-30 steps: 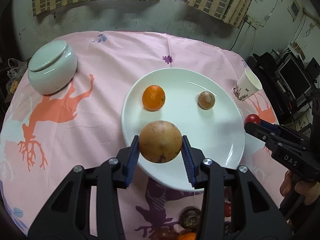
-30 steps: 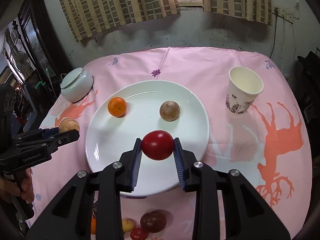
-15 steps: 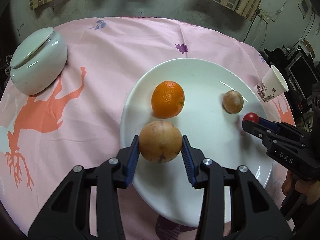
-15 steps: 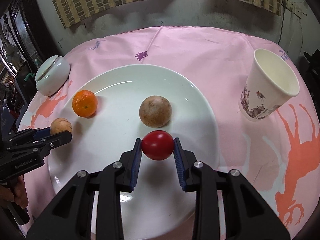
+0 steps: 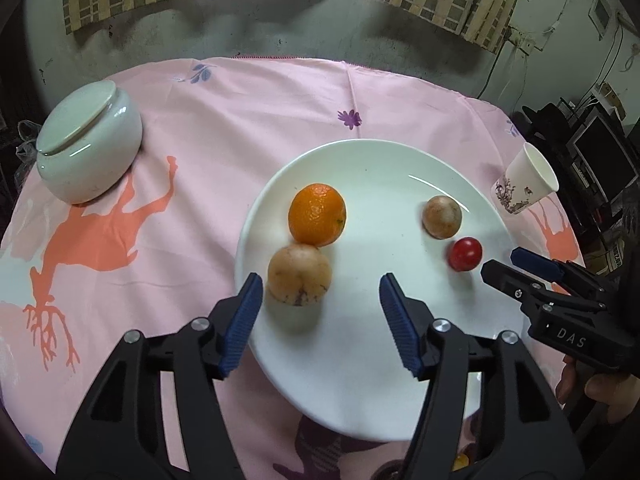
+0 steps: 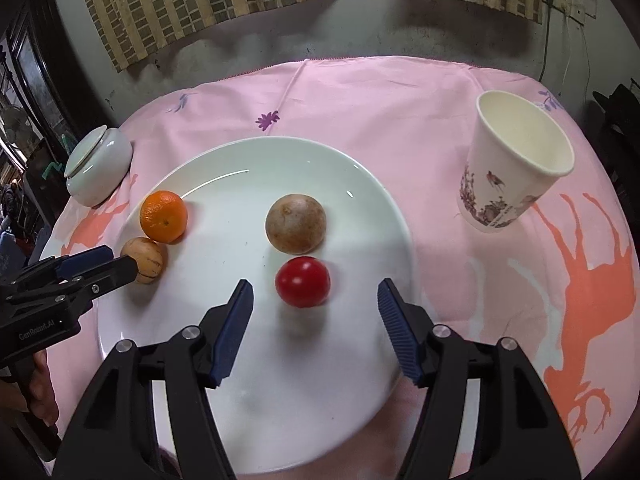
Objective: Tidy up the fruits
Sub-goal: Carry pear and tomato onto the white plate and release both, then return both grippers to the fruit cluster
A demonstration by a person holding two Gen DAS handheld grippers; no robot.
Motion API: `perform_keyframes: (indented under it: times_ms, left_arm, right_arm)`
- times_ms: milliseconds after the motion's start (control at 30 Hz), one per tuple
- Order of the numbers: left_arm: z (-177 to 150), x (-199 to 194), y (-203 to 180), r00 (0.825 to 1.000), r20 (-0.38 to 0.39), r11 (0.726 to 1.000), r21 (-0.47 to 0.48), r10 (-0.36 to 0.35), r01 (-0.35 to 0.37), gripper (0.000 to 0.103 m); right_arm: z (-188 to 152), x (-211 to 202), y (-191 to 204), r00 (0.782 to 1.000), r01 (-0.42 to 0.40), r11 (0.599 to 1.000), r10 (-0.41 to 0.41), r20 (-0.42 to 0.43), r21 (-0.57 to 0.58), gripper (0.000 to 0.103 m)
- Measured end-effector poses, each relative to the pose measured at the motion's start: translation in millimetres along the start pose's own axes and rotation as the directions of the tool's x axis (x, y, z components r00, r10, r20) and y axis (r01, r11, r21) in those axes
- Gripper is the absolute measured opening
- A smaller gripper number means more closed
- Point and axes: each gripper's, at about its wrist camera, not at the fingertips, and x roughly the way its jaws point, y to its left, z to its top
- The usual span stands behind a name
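The left claw (image 5: 320,300) gapes wide over the round white ceramic plate (image 5: 360,380); the tan mottled round fruit (image 5: 299,274) rests just ahead, by its left finger, touching one orange mandarin (image 5: 317,214) beyond. The right claw (image 6: 314,306) is likewise spread, one red tomato (image 6: 303,281) lying free just ahead, a second brown round fruit (image 6: 295,223) behind. Four fruits counted; either claw could withdraw straight back.

Both wrist views near, angled down; shared plate (image 5: 256,240)

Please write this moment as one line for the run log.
left tongs: open | right tongs: open | plate: orange, two brown fruits, red fruit | next: unclear
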Motion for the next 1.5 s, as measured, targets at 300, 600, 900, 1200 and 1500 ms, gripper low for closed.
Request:
perform_keyframes:
  times_ms: [300,600,900,1200,1500]
  left_arm:
    - [-48.1,-60.0,3.9,1.000,-0.029,0.999,-0.032,0.001,-0.002,0.079]
    - [-127.2,-98.8,14.6,0.994,-0.107,0.998,-0.048,0.035,-0.041,0.084]
    - [-181.4,-109.0,8.5,0.985,-0.162,0.998,-0.020,0.052,-0.056,0.084]
    - [-195.1,-94.1,-2.7,0.981,-0.189,0.999,0.036,0.044,-0.038,0.083]
    - [-203.3,-67.6,3.5,0.970,-0.243,0.999,0.031,0.023,-0.016,0.052]
  right_arm:
    - [-49.5,-58.3,-9.7,1.000,-0.003,0.998,0.004,-0.016,0.056,0.065]
    - [-127.6,-107.1,-17.4,0.998,0.001,0.991,0.008,-0.066,0.134,0.068]
    - [-183.8,-135.3,-15.0,0.995,0.021,0.987,-0.005,-0.098,0.162,0.067]
    - [-208.3,-150.9,-13.2,0.994,0.026,0.984,-0.006,-0.109,0.177,0.068]
    - [-222.0,-161.7,-21.9,0.993,0.057,0.980,-0.036,-0.114,0.193,0.067]
